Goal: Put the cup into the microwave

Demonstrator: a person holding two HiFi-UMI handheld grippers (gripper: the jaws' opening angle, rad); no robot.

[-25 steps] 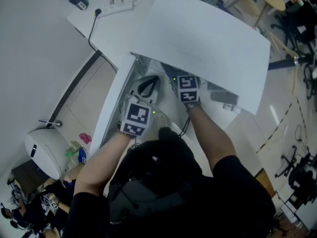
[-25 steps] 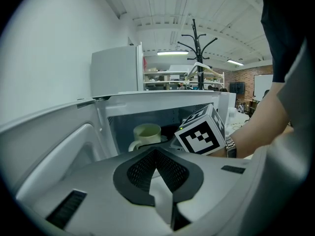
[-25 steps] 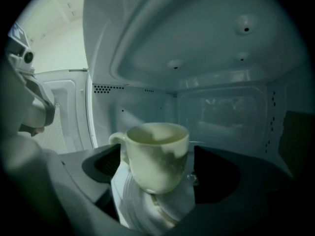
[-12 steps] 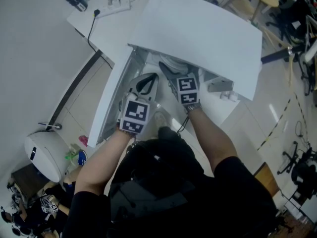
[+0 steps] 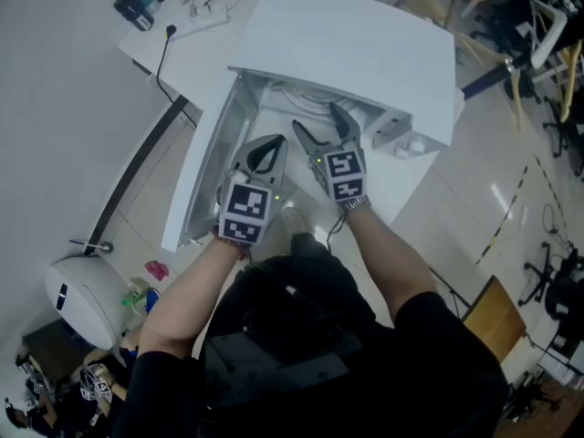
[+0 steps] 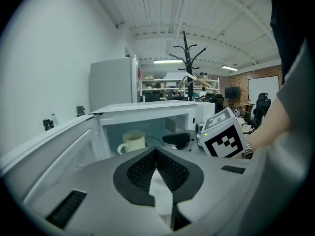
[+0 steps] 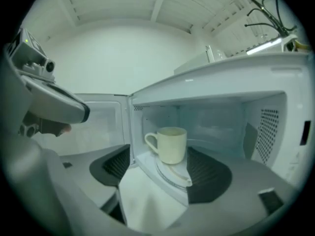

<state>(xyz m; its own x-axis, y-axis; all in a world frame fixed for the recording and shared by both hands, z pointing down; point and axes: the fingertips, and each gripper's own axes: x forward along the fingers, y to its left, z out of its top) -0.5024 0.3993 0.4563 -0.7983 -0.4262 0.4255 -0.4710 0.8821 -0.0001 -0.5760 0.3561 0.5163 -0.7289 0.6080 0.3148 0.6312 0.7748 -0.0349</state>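
The cream cup (image 7: pixel 170 144) stands upright on the turntable inside the open white microwave (image 5: pixel 351 48), handle to the left. It also shows in the left gripper view, the cup (image 6: pixel 132 141) sitting deep in the cavity. The head view hides it under the microwave top. My right gripper (image 7: pixel 162 177) is open just in front of the cavity; its jaws have just been closing with nothing between them. In the head view the right gripper (image 5: pixel 318 119) is at the opening. My left gripper (image 6: pixel 156 155) is shut and empty, near the open door (image 5: pixel 201 176), the left gripper (image 5: pixel 271 144) beside the right one.
The microwave door (image 6: pixel 54 154) hangs open to the left. A power strip and black cable (image 5: pixel 173 26) lie on the white table behind. A white round appliance (image 5: pixel 82 290) stands on the floor at lower left. Chairs (image 5: pixel 529 26) stand at the right.
Both grippers have drawn back out of the microwave toward the person. The right jaws, earlier under the microwave top, now show outside it and stand narrower.
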